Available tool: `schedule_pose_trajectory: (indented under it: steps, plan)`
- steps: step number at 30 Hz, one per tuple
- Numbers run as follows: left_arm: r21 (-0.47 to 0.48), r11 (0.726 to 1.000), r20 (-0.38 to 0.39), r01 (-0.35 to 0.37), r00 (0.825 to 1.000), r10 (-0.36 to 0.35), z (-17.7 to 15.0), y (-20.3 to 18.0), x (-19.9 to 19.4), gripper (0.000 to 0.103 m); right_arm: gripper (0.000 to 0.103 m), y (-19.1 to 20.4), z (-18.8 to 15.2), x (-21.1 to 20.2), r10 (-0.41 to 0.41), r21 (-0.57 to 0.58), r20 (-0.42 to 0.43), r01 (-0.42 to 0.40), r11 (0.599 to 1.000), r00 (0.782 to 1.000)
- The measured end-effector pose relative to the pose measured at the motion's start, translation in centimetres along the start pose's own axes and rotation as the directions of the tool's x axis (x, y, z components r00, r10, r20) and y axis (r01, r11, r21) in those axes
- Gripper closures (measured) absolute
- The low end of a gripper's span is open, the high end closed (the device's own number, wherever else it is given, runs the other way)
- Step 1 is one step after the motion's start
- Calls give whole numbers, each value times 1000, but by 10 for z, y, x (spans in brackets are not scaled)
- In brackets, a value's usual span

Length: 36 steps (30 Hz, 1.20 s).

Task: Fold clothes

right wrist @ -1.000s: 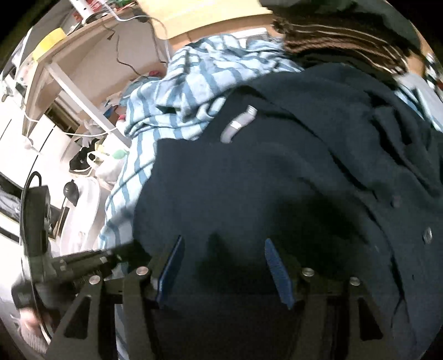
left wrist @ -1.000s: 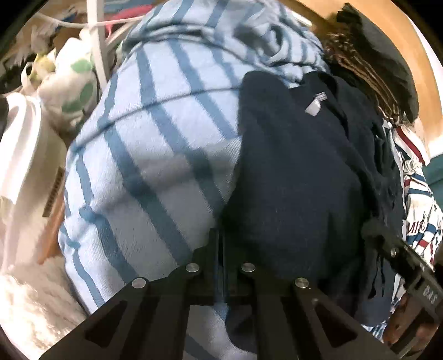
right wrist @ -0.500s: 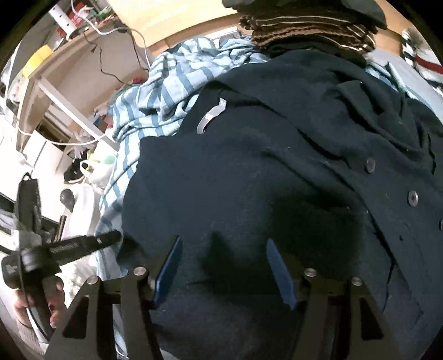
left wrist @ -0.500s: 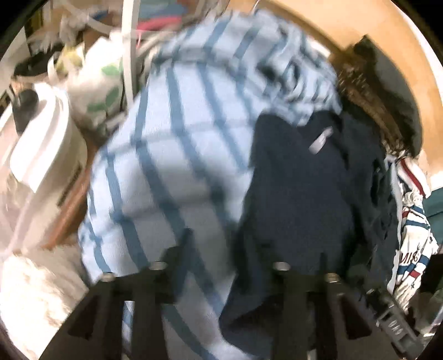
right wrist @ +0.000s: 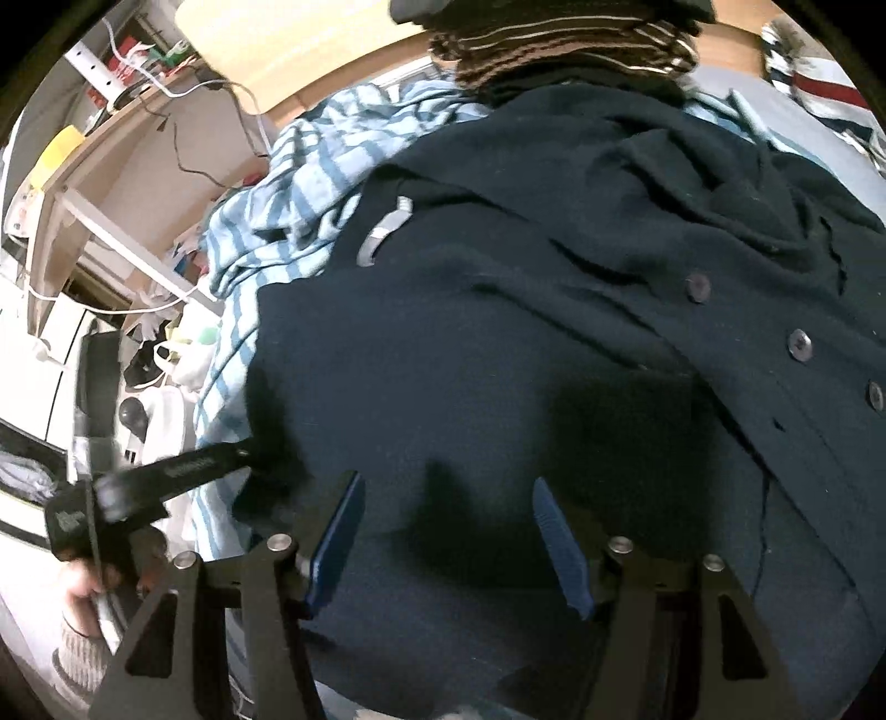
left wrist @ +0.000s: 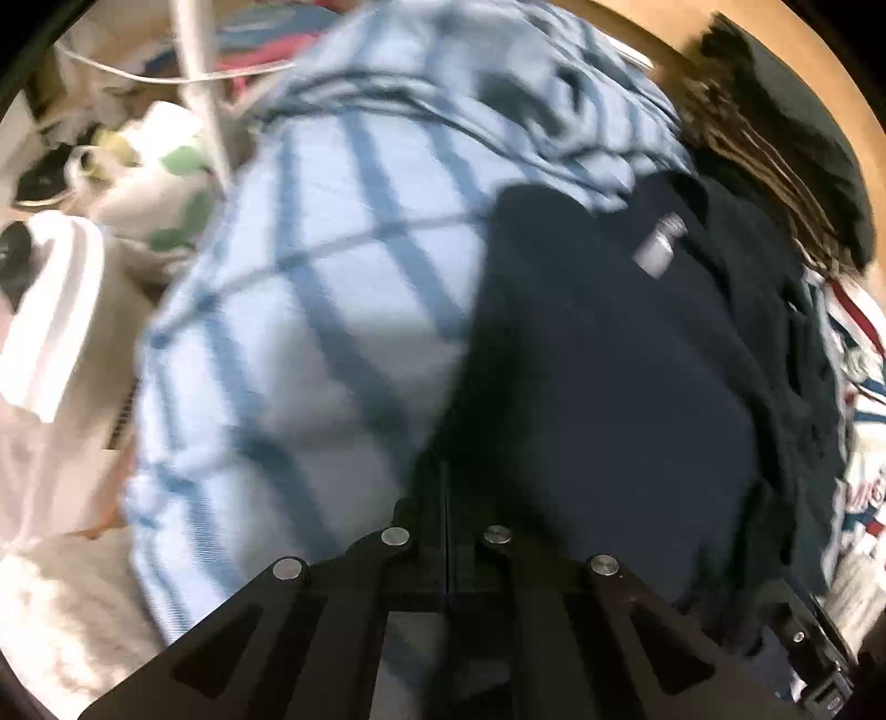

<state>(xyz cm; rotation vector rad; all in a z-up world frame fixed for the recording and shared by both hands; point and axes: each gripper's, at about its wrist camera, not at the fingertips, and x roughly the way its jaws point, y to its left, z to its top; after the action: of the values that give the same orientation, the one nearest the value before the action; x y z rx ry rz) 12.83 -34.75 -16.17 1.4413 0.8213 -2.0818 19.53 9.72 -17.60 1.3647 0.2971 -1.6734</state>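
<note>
A navy button-up cardigan [left wrist: 609, 387] lies spread over a blue-and-white striped cloth [left wrist: 304, 304]. Its grey neck label [left wrist: 659, 249] points away from me. My left gripper [left wrist: 446, 471] is closing; its fingers stand together at the cardigan's left edge, apparently pinching the dark fabric. In the right wrist view, the left gripper [right wrist: 243, 457] meets that same edge, held by a hand [right wrist: 83, 587]. My right gripper [right wrist: 443, 531] hangs open over the cardigan [right wrist: 526, 332]. Its blue pads [right wrist: 338, 531] are apart and nothing is pinched between them. Buttons [right wrist: 800, 343] run down the right side.
A folded brown striped pile [right wrist: 554, 50] with a dark item on top sits behind the cardigan. A white, red and blue garment [left wrist: 864, 443] lies at the right. Left of the striped cloth [right wrist: 310, 166] are a white appliance [left wrist: 50, 310], bags, cables and a desk frame [right wrist: 127, 249].
The left gripper opened, shifted along the cardigan's edge and shut again. The right gripper stayed open and slid over the cardigan, bringing the buttons into view.
</note>
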Motion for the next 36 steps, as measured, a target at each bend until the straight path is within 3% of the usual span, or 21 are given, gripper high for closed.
schedule_pose_trajectory:
  steps: [3,5,9,14,15,16,17,18,20,29,33,36]
  plan:
    - [-23,997,32,-72,997,73,-2,5,-15,101,36,-7,-1,1,-2,39,-5,2,999,1000]
    - [-45,997,61,-55,996,58,-7,12,-27,101,36,-10,-3,0,-3,52,-1,3,999,1000]
    - [-98,991,103,89,992,-79,-24,25,-54,100,36,-15,-5,-7,-7,74,14,6,997,1000]
    - [-108,976,142,188,975,-173,-50,34,-81,96,36,-24,-7,-21,-23,115,44,18,993,999]
    - [-106,974,148,201,972,-185,-51,34,-83,85,36,-28,-9,-24,-27,126,50,20,992,998]
    - [-104,971,155,213,968,-196,-52,34,-84,68,36,-31,-10,-27,-29,138,55,21,990,998]
    - [-103,969,161,224,965,-206,-50,35,-83,61,36,-34,-12,-30,-30,150,59,21,988,998]
    - [-101,965,172,243,959,-224,-53,35,-88,56,35,-37,-14,-32,-32,161,61,22,987,998]
    - [-89,959,176,269,952,-251,-55,30,-87,56,35,-44,-17,-36,-38,182,65,26,983,997]
    - [39,959,94,279,955,-282,-71,-7,-75,56,35,-61,-29,-40,-45,239,55,31,970,997]
    - [134,971,51,198,977,-207,-77,-32,-58,56,35,-59,-30,-38,-43,224,47,32,974,998]
    - [142,983,-17,115,993,-114,-84,-34,-34,56,34,-56,-30,-36,-47,209,38,38,977,998]
